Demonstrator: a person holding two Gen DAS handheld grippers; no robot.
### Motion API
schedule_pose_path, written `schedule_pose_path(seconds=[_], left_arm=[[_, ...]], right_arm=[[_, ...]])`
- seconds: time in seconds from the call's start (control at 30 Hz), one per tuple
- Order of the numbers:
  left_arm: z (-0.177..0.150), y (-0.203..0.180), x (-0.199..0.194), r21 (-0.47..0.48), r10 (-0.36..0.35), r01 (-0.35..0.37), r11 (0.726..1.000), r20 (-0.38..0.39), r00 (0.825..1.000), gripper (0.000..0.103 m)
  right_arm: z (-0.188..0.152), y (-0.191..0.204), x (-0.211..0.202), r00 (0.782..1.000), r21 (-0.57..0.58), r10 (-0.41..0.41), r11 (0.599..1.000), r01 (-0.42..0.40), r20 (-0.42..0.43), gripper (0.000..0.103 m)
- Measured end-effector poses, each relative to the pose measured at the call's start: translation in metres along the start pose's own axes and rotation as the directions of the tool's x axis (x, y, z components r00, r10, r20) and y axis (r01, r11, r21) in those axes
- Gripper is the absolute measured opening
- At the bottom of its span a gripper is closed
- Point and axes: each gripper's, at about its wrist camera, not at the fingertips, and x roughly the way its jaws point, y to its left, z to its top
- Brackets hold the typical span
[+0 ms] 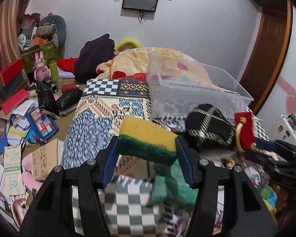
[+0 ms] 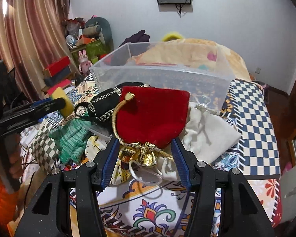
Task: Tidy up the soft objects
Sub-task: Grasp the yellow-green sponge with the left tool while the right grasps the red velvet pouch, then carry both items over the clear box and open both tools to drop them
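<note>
My left gripper (image 1: pixel 147 144) is shut on a yellow and green sponge (image 1: pixel 148 136) and holds it above the patterned bedspread; the sponge also shows at the left of the right wrist view (image 2: pixel 64 100). My right gripper (image 2: pixel 145 148) is open around the lower end of a red velvet pouch (image 2: pixel 154 114) with a gold cord. Around the pouch lie a black pouch with silver trim (image 2: pixel 104 103), a green cloth (image 2: pixel 73 138), a gold pouch (image 2: pixel 146 155) and a white drawstring bag (image 2: pixel 209 136). A clear plastic bin (image 2: pixel 159 71) stands behind them, apparently empty.
The bed carries a peach blanket (image 1: pixel 140 59) and a dark garment (image 1: pixel 96 57) at the back. The floor left of the bed is strewn with boxes, papers and a patchwork case (image 1: pixel 42 123). A curtain (image 2: pixel 29 39) hangs at the left.
</note>
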Motion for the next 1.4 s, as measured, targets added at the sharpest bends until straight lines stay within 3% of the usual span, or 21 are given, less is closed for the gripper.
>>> schedule_pose_path(seconds=[0.33,0.57,0.9,1.17,1.4], left_arm=[[0.001,-0.014,-0.018,0.03,-0.013,0.012,0.999,0.032,0.999,0.056],[0.028,-0.034,-0.03,0.071,-0.04,0.032,0.997,0.107,0.993,0.057],[0.075,-0.055,-0.022,0.101,-0.07,0.051,0.994,0.187,0.98,0.057],[0.101,-0.055,0.02,0.089,-0.043,0.029,0.996,0.156,0.987,0.058],[0.113,-0.057,0.062,0.097,-0.05,0.042,0.994,0.08,0.996,0.058]], right_arm=[[0.004,0.005,-0.014,0.998,-0.025,-0.034,0.999,0.036,0.058,0.028],[0.023,0.008,-0.045,0.985,-0.034,-0.035,0.999,0.042,0.169,0.027],[0.076,-0.005,-0.063,0.947,-0.03,-0.077,0.995,0.091,0.312,0.027],[0.1,-0.014,-0.05,0.938,-0.012,-0.099,0.994,0.109,0.331,0.027],[0.111,-0.019,-0.02,0.952,-0.01,-0.108,0.993,0.116,0.286,0.027]])
